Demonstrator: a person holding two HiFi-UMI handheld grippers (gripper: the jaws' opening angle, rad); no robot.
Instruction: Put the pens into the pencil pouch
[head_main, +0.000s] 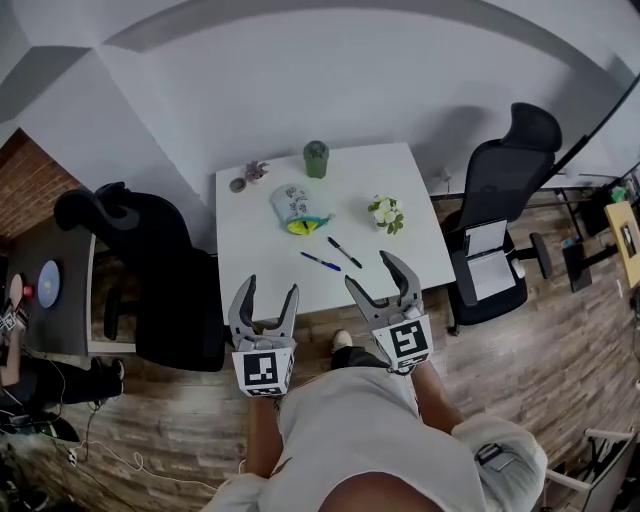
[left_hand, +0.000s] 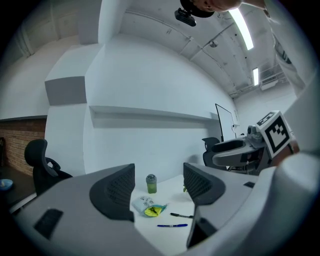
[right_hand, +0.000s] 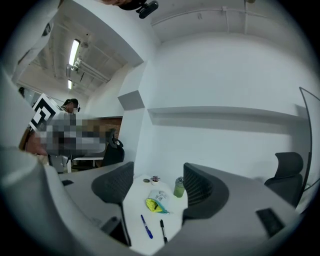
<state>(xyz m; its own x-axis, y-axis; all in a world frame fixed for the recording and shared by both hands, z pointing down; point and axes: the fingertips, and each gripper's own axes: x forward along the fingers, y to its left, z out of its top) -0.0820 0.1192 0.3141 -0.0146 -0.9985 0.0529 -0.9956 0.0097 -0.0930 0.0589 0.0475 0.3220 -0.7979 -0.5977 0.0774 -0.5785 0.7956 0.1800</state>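
Two pens, a blue pen and a black pen, lie side by side on a white table, just short of the pencil pouch. The head view shows a wood floor and black chairs on either side. The left gripper and right gripper hover at the near edge, with square black-and-white markers on their cubes. Left gripper view: jaws wide, nothing between them, ceiling strip lights overhead. Right gripper view: jaws wide and empty, a brick wall beyond.
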